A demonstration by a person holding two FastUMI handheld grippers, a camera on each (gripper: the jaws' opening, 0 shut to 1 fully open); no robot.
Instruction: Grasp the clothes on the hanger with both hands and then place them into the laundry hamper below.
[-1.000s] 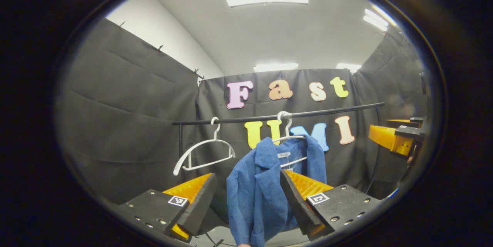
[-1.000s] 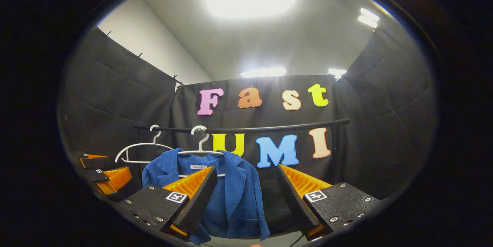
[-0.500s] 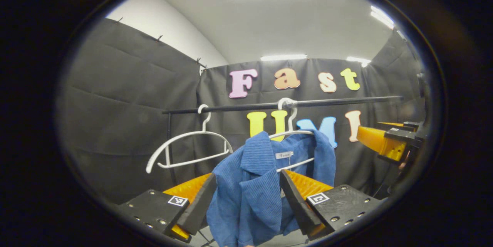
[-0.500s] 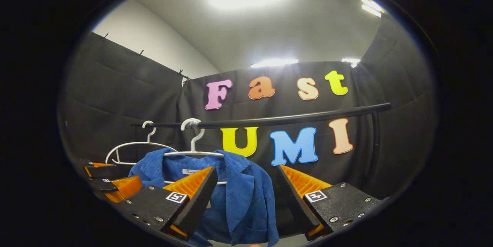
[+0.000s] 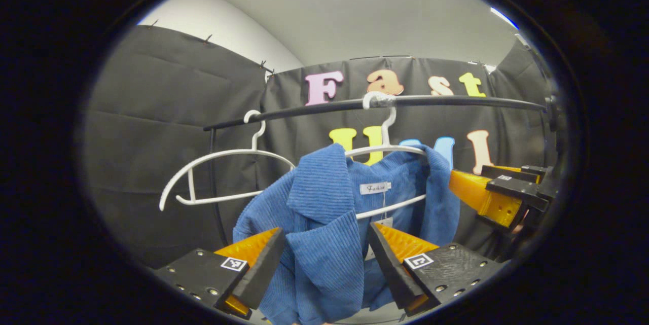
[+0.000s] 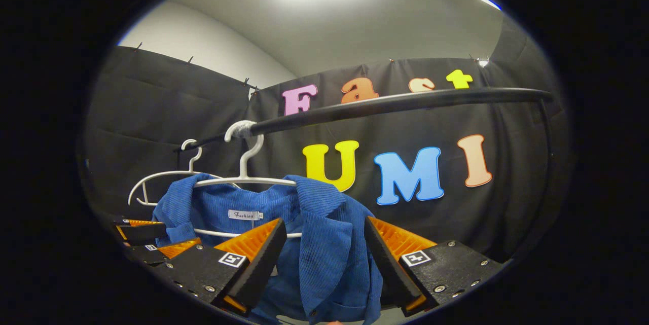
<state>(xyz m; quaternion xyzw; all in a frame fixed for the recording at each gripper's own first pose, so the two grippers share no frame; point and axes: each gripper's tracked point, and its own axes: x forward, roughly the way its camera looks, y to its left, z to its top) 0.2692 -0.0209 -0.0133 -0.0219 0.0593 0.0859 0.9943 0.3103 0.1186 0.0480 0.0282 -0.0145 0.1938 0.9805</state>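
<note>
In the left gripper view, I am holding the left gripper (image 5: 324, 264) spread apart around the blue jacket (image 5: 324, 233), which is hanging on a white hanger (image 5: 388, 150) on the rail (image 5: 456, 102). In the right gripper view, the right gripper (image 6: 322, 264) is also standing apart around the jacket front. I am approaching the grasp; next, both need closing on cloth, probably without touching it yet.
</note>
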